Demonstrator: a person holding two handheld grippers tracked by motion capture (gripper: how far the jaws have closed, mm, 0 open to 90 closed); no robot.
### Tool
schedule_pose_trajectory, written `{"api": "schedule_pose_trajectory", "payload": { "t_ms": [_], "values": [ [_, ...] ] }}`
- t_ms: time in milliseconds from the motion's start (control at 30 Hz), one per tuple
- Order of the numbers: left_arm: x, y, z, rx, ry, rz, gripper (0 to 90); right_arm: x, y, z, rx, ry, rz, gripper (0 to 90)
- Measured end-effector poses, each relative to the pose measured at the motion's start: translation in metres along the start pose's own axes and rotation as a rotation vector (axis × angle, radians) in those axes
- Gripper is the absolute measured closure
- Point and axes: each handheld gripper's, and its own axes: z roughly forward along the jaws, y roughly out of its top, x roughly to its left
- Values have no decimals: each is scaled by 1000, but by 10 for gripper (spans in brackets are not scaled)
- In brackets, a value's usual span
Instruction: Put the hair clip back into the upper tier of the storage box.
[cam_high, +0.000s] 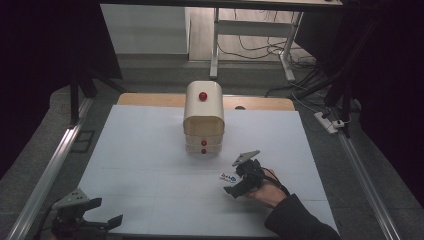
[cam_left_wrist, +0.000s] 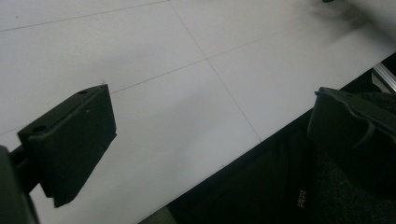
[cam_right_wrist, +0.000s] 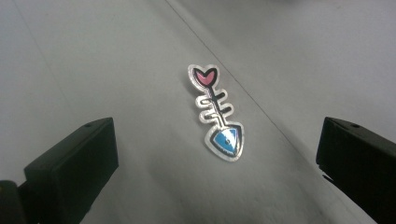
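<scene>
one fish-bone sticker (cam_right_wrist: 218, 113) flat on white table sheet (cam_high: 150, 165), pink tail, blue head, lying betw. jaws of right gripper (cam_right_wrist: 217, 154), touching neither. jaws spread wide, nothing pinched. seen from high view: right gripper (cam_high: 239, 181) just beside sticker (cam_high: 228, 177), held by one hand (cam_high: 267, 192) w/ dark sleeve (cam_high: 295, 220). left gripper (cam_left_wrist: 205, 140) at near left edge of sheet, well apart from sticker; jaws spread too, holding nothing, one over sheet, other past its edge. high view puts left gripper (cam_high: 100, 222) at bottom left corner. one cream drawer box (cam_high: 203, 117) upright at sheet's far middle, three red knobs (cam_high: 203, 96) counted: 1 on top, 2 on front drawers.
</scene>
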Motion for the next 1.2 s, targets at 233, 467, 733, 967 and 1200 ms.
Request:
{"api": "schedule_pose_trajectory", "payload": {
  "t_ms": [233, 467, 733, 967, 1200],
  "values": [
    [0, 0, 0, -1, -2, -2, 16, -4, 6, 11, 22, 20, -10, 27],
    [0, 0, 0, -1, -3, -2, 17, -6, 11, 16, 21, 14, -57, 113],
    [0, 0, 0, 0, -4, -1, 20, -1, 17, 11, 39, 36, -138, 473],
    [0, 0, 0, 3, -2, 1, 22, 2, 20, 10, 59, 26, -126, 722],
    [0, 0, 0, 2, -3, -2, 22, 0, 21, 8, 62, 46, -89, 725]
  ]
}}
